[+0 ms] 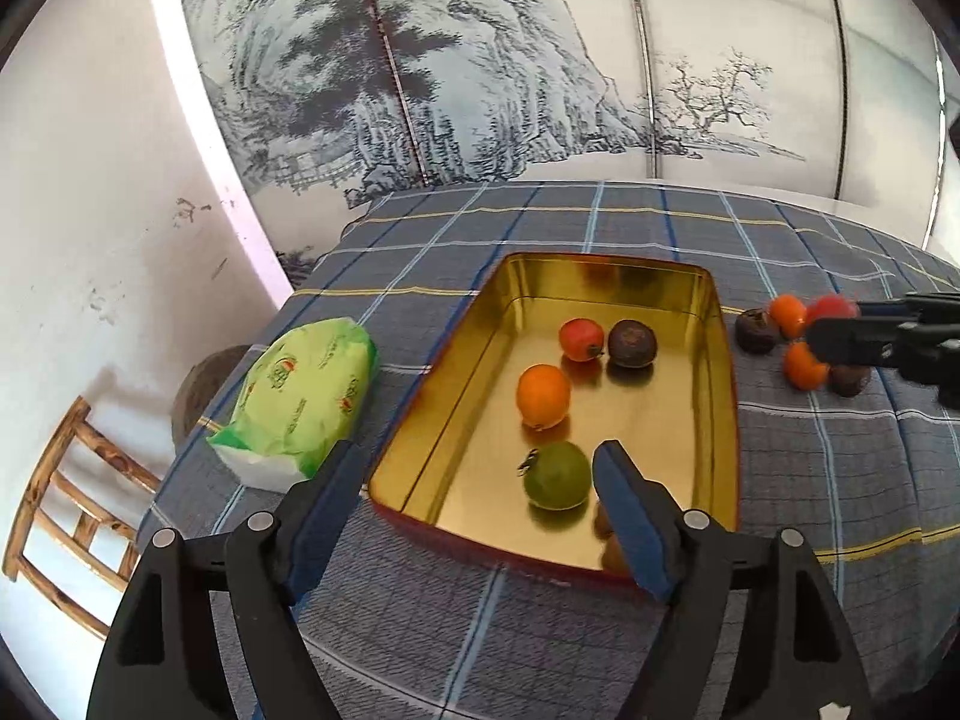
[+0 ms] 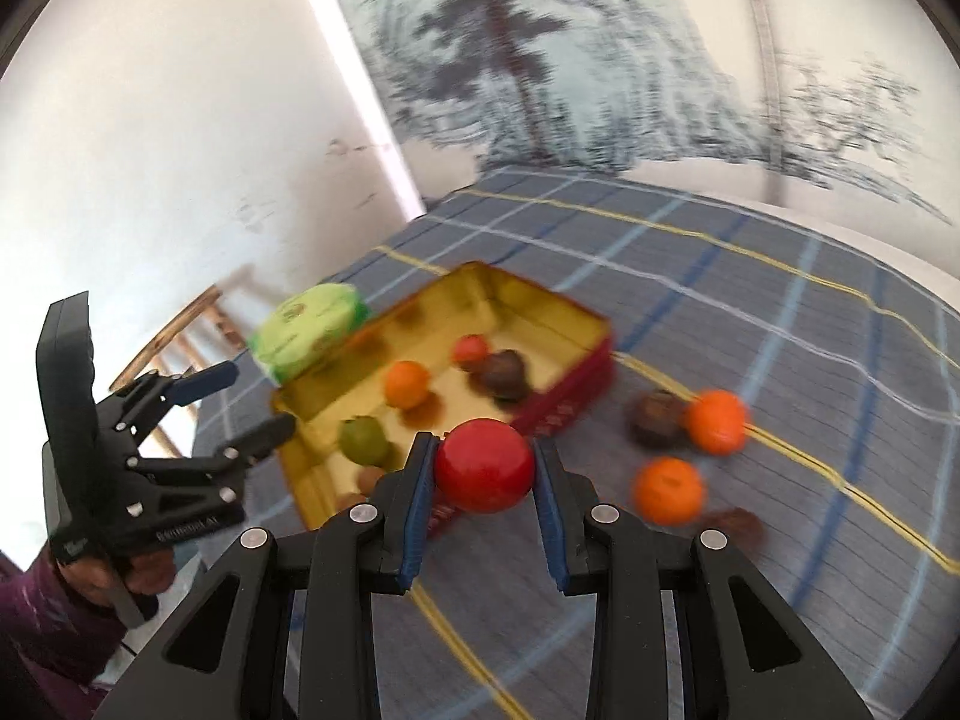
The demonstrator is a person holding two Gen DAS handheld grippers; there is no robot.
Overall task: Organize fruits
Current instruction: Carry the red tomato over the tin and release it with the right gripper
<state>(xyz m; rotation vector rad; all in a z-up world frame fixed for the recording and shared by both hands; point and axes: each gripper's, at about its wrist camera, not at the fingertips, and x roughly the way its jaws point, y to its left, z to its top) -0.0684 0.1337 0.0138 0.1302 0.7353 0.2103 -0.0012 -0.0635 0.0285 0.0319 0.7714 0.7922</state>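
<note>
Fruits lie partly in the gold tin (image 1: 714, 420) on the checked desk (image 1: 480, 630): a green one (image 1: 557, 476), an orange (image 1: 543, 395), a small red one (image 1: 581, 339), a dark one (image 1: 632, 343); the left tool (image 1: 480, 498) gapes empty above the tin's near end; the right tool (image 2: 483, 480) grips a red fruit (image 2: 483, 465) clear of the cloth; two oranges (image 2: 717, 422) and dark fruits (image 2: 656, 418) lie loose beside the tin.

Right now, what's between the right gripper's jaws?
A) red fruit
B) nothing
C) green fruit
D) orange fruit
A: in the right wrist view the right gripper has its jaws closed on a red fruit, lifted near the tin; the green fruit lies inside the tin, and two orange fruits sit on the cloth.
</note>
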